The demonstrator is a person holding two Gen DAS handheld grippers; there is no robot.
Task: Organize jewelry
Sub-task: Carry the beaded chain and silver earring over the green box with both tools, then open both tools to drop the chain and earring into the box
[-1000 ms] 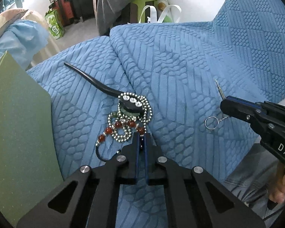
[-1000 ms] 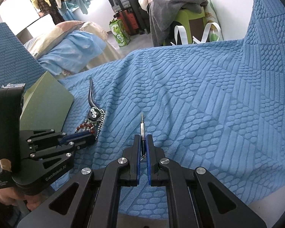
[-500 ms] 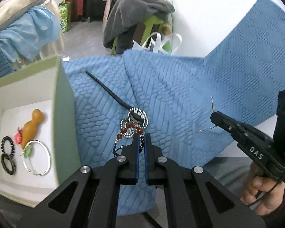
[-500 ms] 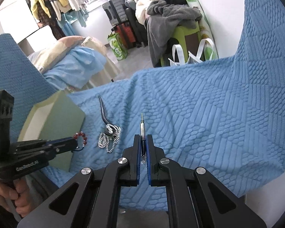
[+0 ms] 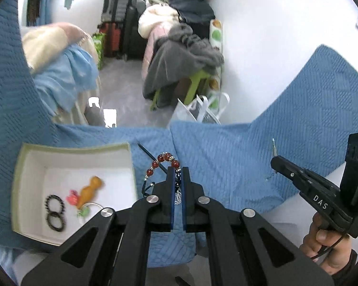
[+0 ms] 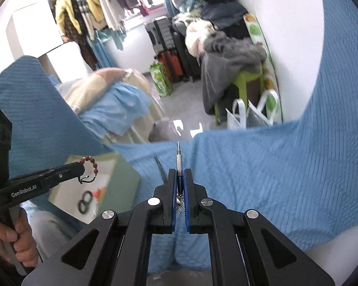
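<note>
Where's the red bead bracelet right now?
The red bead bracelet is clamped in the left gripper, lifted above the blue bedspread, just right of the open white box in the left wrist view.

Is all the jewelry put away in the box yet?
Not yet. The box already holds black rings and a few trinkets. The left hand-held gripper grips a red bead bracelet, the right hand-held gripper a small metal pin. Both still need dropping in.

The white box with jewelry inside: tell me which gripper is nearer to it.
Left. The left gripper, shut on the red bead bracelet, hangs just beside the white box's right wall. The right gripper, shut on a thin metal pin, is far off across the blue cover.
</note>
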